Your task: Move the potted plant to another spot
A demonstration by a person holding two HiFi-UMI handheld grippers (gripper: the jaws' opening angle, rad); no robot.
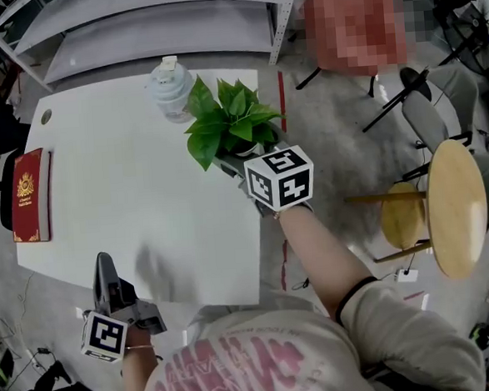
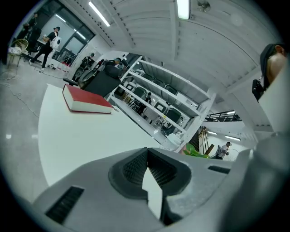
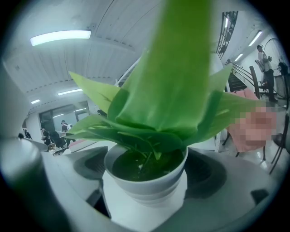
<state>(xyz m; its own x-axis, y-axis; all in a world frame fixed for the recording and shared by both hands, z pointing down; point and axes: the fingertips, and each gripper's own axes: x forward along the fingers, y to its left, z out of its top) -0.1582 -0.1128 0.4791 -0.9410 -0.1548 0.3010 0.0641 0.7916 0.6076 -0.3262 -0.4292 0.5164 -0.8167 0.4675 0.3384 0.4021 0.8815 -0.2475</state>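
The left gripper (image 1: 105, 263) is by the near edge of the white table (image 1: 135, 181). Its jaws are pressed together with nothing inside. The right gripper (image 1: 242, 164) hugs the potted plant (image 1: 235, 120) from both sides, at the table's right edge.

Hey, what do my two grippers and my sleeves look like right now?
The left gripper and right gripper are grey, with dark textured pads in the jaws. Each carries a white cube with black square markers. The right sleeve is pale with a dark edge; the shirt has pink print.
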